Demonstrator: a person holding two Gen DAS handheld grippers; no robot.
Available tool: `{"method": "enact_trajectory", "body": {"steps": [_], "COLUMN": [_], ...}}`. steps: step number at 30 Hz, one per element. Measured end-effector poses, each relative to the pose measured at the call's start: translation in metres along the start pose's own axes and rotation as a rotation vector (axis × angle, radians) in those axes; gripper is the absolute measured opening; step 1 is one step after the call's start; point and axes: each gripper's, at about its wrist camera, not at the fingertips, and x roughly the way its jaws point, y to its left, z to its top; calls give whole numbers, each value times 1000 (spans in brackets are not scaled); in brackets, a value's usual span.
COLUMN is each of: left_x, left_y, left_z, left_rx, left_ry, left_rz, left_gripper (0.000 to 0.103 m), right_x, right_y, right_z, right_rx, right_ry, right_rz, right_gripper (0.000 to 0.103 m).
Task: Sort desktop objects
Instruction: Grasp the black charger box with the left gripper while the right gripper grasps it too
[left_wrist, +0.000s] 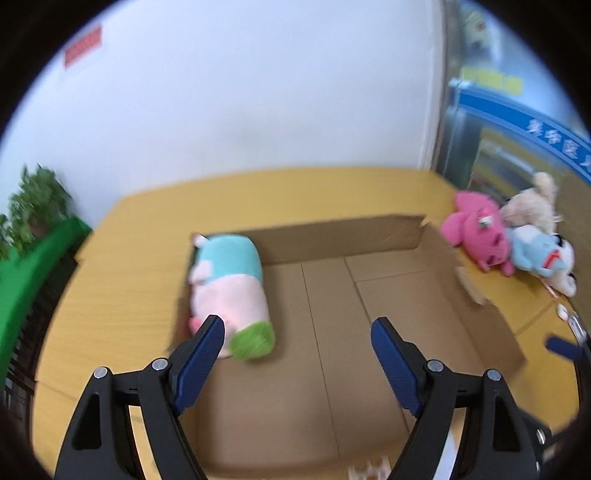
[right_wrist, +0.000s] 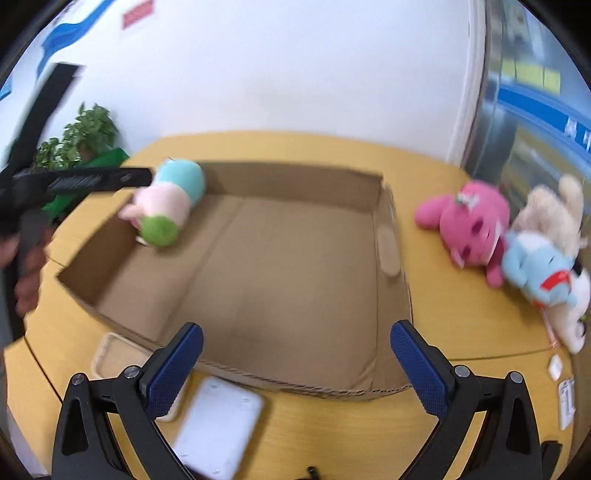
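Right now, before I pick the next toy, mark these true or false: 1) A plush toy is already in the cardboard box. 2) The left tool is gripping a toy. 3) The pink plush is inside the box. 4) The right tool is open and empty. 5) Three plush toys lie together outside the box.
1) True: the pastel plush lies in a far corner of the cardboard box.
2) False: the left tool is open with nothing between its pads.
3) False: the pink plush lies on the table, beside the box.
4) True: the right tool holds nothing.
5) True: pink, cream plush and blue plush touch in a pile.
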Motion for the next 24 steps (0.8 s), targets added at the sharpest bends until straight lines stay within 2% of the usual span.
{"method": "enact_trajectory", "body": {"steps": [2, 5, 9, 13, 17, 20, 23, 24], "left_x": [-34, -73, -99, -110, -107, -86, -56, -48], "left_y": [-9, 0, -10, -19, -31, -42, -56, -60], "left_z": [-13, -31, -51, -82, -117, -137, -156, -160], "left_rx": [8, 11, -1, -2, -16, -23, -62, -71], "left_ry": [-45, -102, -133, -126, -67, 45, 184, 215], "left_rz": [-38, -67, -146, -166, -274, -398, -579, -608], "left_gripper": [83, 83, 83, 83, 83, 83, 83, 83], "right_x": [-15, -37, -64, -82, -94, -93, -83, -79], "right_y": [14, 33, 50, 54, 49, 40, 27, 25], "right_z": [-4, -17, -35, -56, -91, -130, -166, -175], "right_rx": [-14, -40, -47, -46, -52, -45, 19, 37], "right_ry": [-15, -43, -69, -67, -41, 24, 120, 150], "right_rz": [31, 68, 85, 98, 172, 225, 310, 334], "right_gripper": [103, 103, 103, 103, 103, 103, 103, 103]}}
